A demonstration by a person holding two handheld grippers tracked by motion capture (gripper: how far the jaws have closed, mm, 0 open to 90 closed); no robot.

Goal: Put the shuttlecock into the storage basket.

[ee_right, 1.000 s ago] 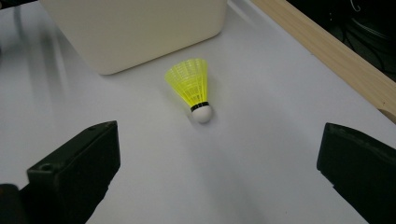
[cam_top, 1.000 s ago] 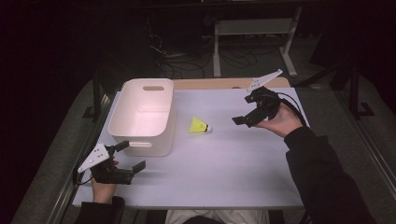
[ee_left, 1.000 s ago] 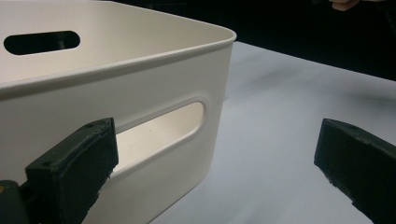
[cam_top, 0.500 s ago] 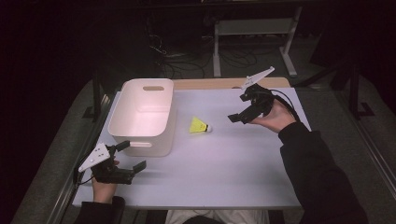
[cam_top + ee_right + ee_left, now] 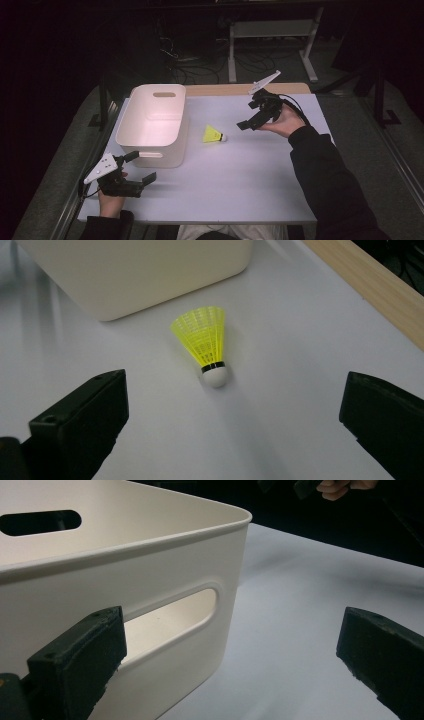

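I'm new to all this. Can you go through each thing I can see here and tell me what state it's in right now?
Left claw: open, holding nothing, low beside the tub's near end.
Right claw: open, holding nothing, raised and aimed at the shuttlecock.
Shuttlecock: lying on its side on the table, untouched.
White tub: upright and apparently empty.
Table: white top, holding the tub and shuttlecock.

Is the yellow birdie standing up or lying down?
Lying down. The shuttlecock rests on its side on the table, white tip toward the right gripper.
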